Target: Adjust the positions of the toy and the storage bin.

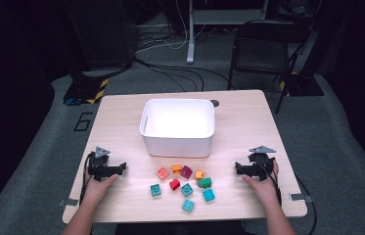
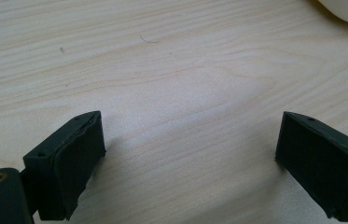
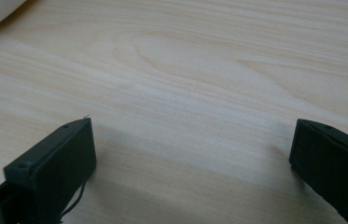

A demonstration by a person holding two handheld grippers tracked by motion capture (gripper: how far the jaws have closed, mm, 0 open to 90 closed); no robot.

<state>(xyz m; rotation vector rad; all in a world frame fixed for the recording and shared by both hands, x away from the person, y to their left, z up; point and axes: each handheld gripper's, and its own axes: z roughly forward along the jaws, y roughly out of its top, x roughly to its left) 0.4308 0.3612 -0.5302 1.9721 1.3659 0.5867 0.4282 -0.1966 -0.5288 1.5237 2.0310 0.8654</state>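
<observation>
Forearms, open grippers (image 1: 102, 166) (image 1: 257, 164) flanking unlabelled blocks (image 1: 185, 183)

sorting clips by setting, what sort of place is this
Most likely a lab or studio set up for recording handling tasks, not a home. A bare wooden table carries a white bin and toy blocks; cables trail across grey carpet, with a folding chair behind in the dark.

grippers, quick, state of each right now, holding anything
Left gripper: open, holding nothing, bare light wooden table between its jaws.
Right gripper: open, holding nothing, jaws wide apart over the table.
</observation>
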